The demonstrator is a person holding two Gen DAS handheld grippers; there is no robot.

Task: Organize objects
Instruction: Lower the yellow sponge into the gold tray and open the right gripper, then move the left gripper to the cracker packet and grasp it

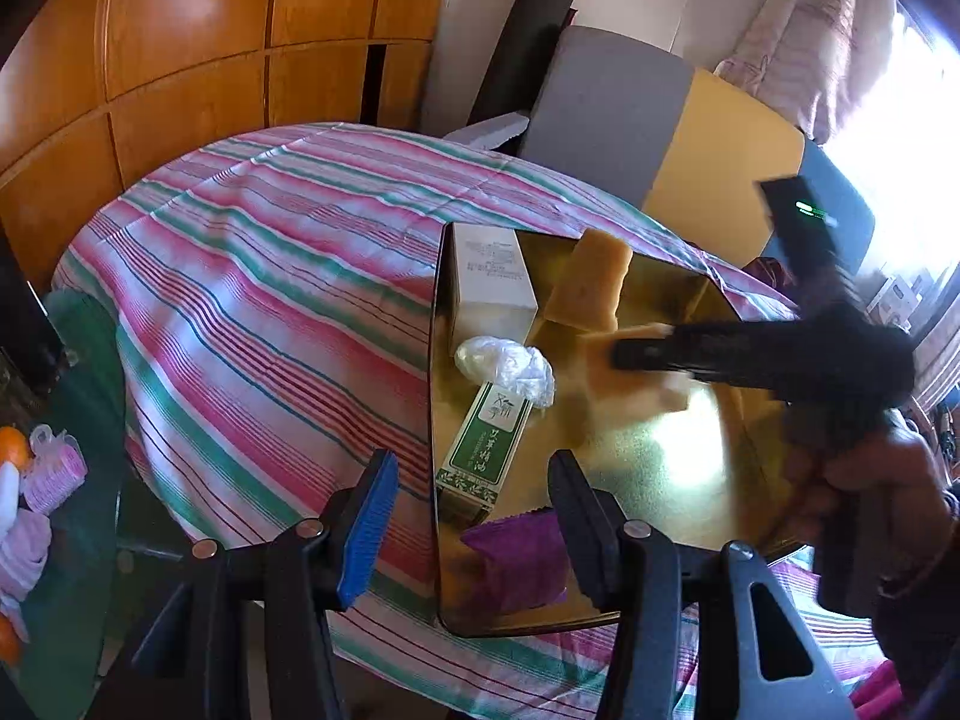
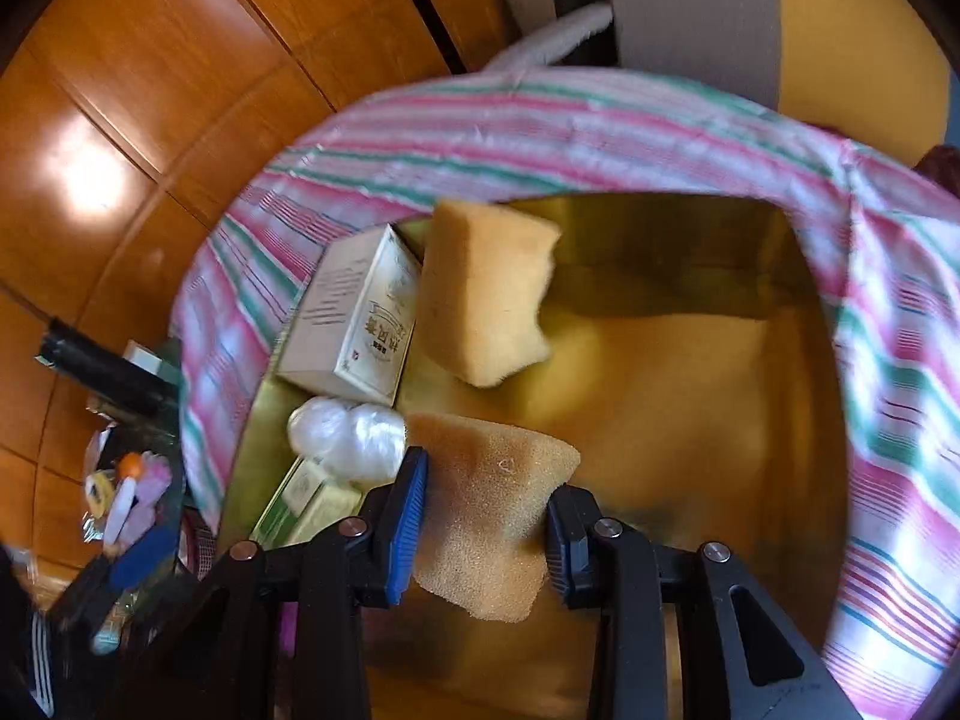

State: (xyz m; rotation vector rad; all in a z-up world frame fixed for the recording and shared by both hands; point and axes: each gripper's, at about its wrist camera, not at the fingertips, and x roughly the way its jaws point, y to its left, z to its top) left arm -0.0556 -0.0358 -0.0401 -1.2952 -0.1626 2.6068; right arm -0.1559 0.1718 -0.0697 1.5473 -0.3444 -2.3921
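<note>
- Between the fingers of the right gripper (image 2: 485, 519), a tan sponge (image 2: 489, 510) is clamped on both flanks and carried low over the gold tray (image 2: 690, 420); presumably it is being brought in to join the items already gathered there.
- Left gripper (image 1: 474, 531): jaws apart, holding nothing, poised at the tray's near edge above the purple packet (image 1: 516, 564), likely on standby.
- Second sponge (image 2: 486, 294): leans in the tray's far part, against the white box (image 2: 354, 324).
- Tray contents, left side: white box, crumpled plastic wrap (image 2: 348, 432) and green-labelled box (image 1: 486, 444), ranged along one wall, which leaves the middle and right of the floor free for the carried sponge.
- Tray support: striped cloth (image 1: 270, 300) covering the table.
- Beyond the cloth: wooden cabinets (image 1: 198, 42).
</note>
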